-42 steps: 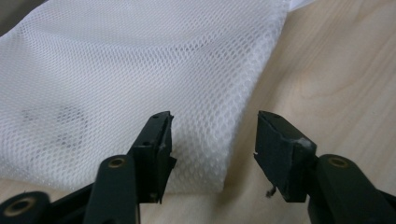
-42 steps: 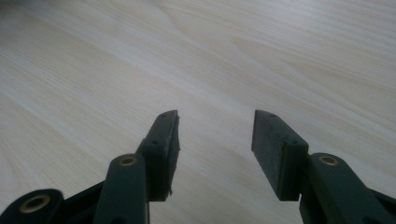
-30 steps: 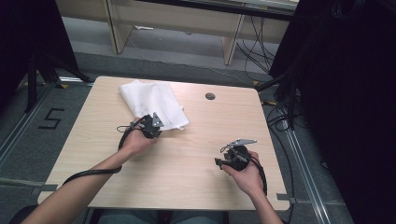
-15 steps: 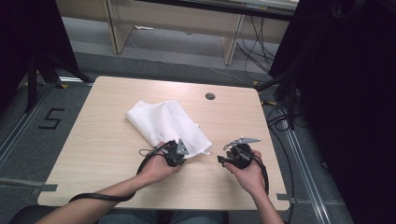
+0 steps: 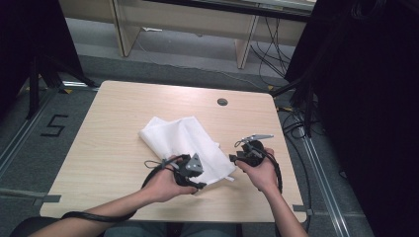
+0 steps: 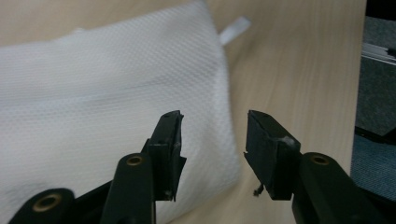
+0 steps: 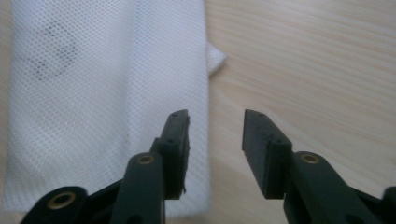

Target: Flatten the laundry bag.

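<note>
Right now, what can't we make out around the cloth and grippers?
- Cloth near edge: high view, covered by the left gripper and hand.
- Cloth's far side: left gripper view, cut off by the frame's left edge.
- Grey smudge on the cloth: right gripper view, too blurred to identify.
- Right gripper jaws: high view, too small to read.

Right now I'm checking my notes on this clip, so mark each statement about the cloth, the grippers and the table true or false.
1. The white mesh cloth lies on the table. True.
2. The left gripper is clamped on the cloth. False: its jaws stand apart with nothing between them.
3. The right gripper is open. True.
4. The cloth hangs off the table's far edge. False: it lies wholly on the tabletop.
5. A round hole sits near the table's far edge. True.
</note>
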